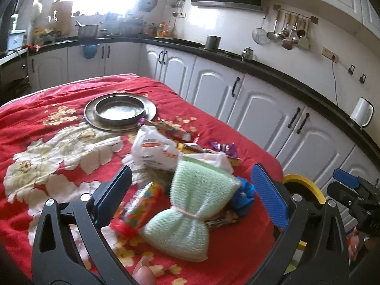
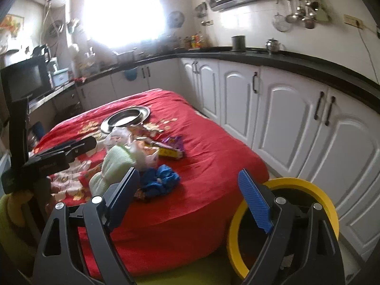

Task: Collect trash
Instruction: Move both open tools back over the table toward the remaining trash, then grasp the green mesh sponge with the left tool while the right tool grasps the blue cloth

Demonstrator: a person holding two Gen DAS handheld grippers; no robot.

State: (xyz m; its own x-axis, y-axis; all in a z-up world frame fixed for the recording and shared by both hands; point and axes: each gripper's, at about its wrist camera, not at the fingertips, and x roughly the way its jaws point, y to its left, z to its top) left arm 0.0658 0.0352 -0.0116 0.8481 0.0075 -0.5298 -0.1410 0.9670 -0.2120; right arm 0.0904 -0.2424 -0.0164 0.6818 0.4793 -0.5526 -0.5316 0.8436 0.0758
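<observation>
- Left gripper (image 1: 191,190) held wide open over the near end of the pile, gripping nothing — jaws either side of the green cloth (image 1: 190,204).
- Red-covered table (image 1: 59,156) seen with a metal dish (image 1: 120,111) at the far end, apart from the litter.
- Trash all found on the table, clustered from just in front of the dish to the near edge: red tube (image 1: 137,211), green cloth, white bag (image 1: 154,152), wrappers (image 1: 187,142), blue wad (image 1: 244,194).
- Red tube lay with its long axis running from near-left to far-right, red cap end toward the camera.
- Green cloth — tied at the waist like a bow — stretched along the same diagonal, one lobe near, one far.
- Right gripper (image 2: 190,199) likewise open and empty, hovering off the table's near corner, between the blue wad and the bin.
- Yellow-rimmed bin (image 2: 320,190) stood on the floor just beside the table's right corner; inside dark, contents impossible to tell.
- Judged barely begun: nothing held, the whole pile left to move into the bin, piece by piece.
</observation>
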